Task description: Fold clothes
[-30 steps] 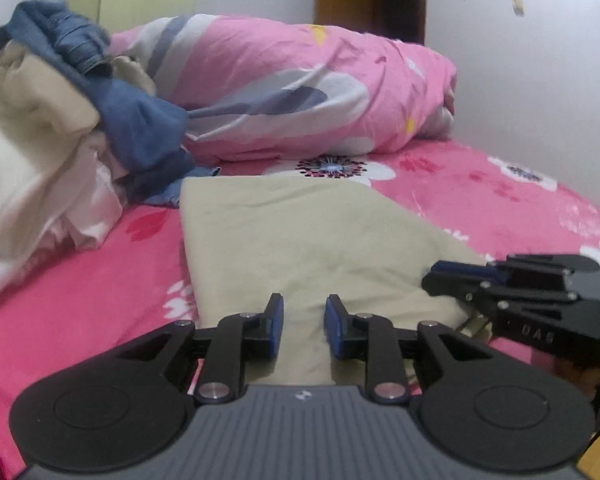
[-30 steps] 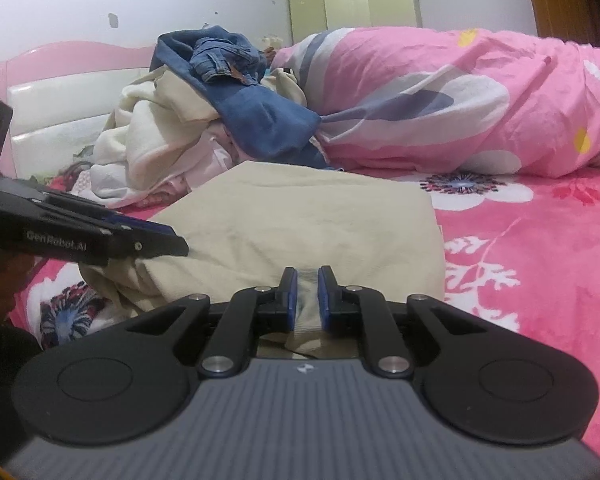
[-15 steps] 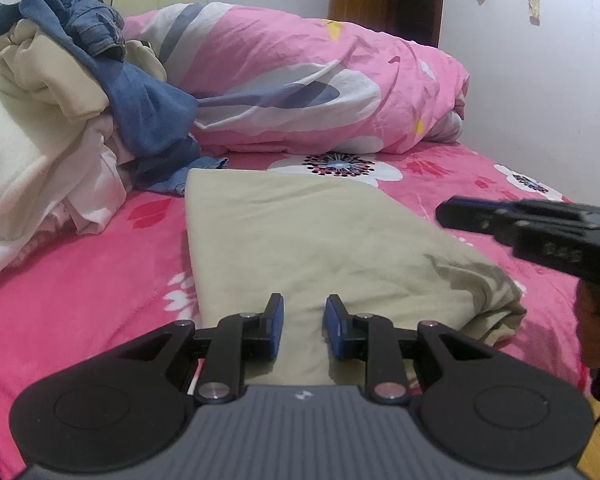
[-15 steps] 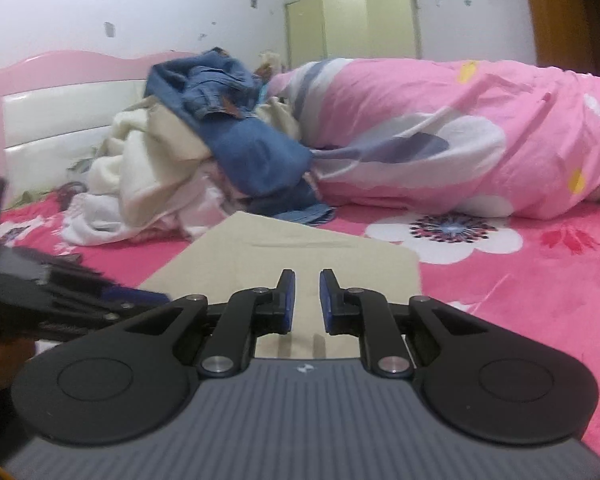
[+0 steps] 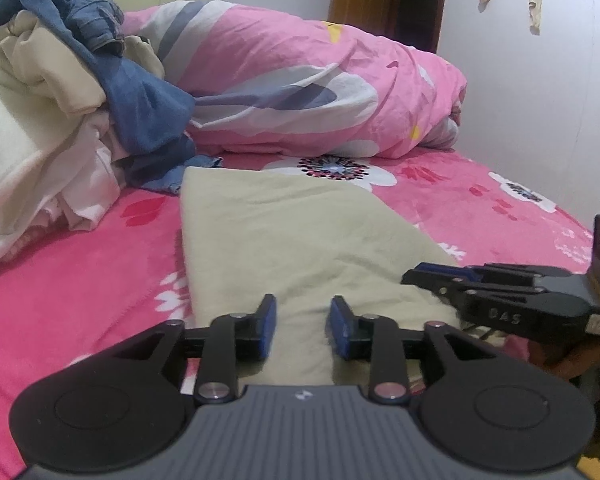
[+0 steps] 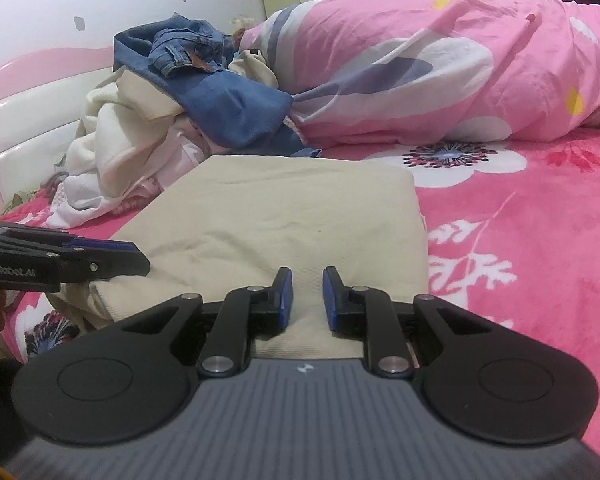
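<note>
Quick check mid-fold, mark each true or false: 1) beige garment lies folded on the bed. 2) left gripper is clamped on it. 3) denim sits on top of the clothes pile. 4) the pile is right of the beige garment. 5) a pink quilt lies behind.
1) True: the beige garment lies folded on the bed.
2) False: the left gripper is open, its jaws having just been opening, fabric between them unpinched.
3) True: denim tops the clothes pile.
4) False: it is left.
5) True: pink quilt behind.
</note>
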A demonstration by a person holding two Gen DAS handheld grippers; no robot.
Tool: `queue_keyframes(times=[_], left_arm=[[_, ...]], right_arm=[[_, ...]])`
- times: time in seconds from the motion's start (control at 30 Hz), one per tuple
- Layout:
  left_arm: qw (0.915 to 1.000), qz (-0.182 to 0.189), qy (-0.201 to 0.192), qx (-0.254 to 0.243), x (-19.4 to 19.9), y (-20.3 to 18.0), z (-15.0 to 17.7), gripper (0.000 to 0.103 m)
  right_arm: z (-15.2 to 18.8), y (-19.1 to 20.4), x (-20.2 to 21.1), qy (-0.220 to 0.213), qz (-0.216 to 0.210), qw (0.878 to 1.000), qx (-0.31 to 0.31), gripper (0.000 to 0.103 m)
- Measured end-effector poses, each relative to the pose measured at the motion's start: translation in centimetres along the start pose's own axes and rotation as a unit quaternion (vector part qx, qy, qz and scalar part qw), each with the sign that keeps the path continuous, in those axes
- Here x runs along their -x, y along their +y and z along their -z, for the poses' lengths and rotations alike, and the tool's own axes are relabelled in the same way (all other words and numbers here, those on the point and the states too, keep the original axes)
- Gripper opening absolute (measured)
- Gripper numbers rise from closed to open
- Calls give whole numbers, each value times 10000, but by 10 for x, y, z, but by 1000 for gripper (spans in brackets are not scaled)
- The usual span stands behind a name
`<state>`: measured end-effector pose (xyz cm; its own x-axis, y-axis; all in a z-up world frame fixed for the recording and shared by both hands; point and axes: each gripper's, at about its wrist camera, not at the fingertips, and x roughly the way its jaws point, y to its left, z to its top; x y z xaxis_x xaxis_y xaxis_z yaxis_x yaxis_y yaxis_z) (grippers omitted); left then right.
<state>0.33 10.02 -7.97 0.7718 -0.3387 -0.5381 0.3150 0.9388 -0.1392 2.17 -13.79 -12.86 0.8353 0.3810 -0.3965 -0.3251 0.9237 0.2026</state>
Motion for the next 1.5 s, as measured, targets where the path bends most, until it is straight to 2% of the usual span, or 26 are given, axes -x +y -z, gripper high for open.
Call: queue_keyframes(times=[0.03,0.07,0.1,0.13,0.23,0.33,0.47,0.67,0.8,0.83,0.97,1.1,1.27,1.37,1.5], left_arm=[[10000,-7,-31,-3,2,-2,-1,56],[10000,-24,-67,-7,3,-3,-2,63],[9999,-41,-104,-11,5,-5,-4,77],[9998,-106,-170,-16,8,-7,-5,85],[9990,-241,-371,88,20,-9,-11,95],[9986,-159,-361,340,28,-7,-19,101],[9982,-60,-268,535,34,-8,-29,103],[9992,78,-115,373,35,-20,-31,103],[9992,-178,-157,323,30,-23,-36,103],[9990,-360,-119,219,26,-25,-38,103],[9955,-929,169,-123,6,-33,-47,103],[9917,-1195,410,-242,-16,-34,-51,100],[9882,-1188,937,222,-40,-15,-39,95],[9874,-1128,993,498,-43,-5,-35,95],[9862,-1108,1053,640,-44,1,-34,95]], right_arm=[[0,0,0,-6,-4,10000,-1,16],[1,0,0,-11,-7,10000,-2,16],[1,0,0,-17,-11,10000,-3,16],[1,0,0,-23,-15,10000,-5,16],[2,0,0,-41,-21,10000,-4,16],[2,0,1,-59,-22,10000,1,16],[3,-1,1,-84,-18,10000,11,16],[4,-1,1,-109,-25,9999,7,16],[4,-2,1,-133,-42,9999,-9,16],[5,-2,1,-139,-47,9999,-13,16],[5,-3,2,-156,-52,9999,-12,16],[6,-2,2,-153,-44,9999,-16,16],[5,-1,2,-132,-31,9999,-7,16],[2,1,1,-34,-8,10000,64,16],[-22,6,-1,423,-9,9982,433,17]])
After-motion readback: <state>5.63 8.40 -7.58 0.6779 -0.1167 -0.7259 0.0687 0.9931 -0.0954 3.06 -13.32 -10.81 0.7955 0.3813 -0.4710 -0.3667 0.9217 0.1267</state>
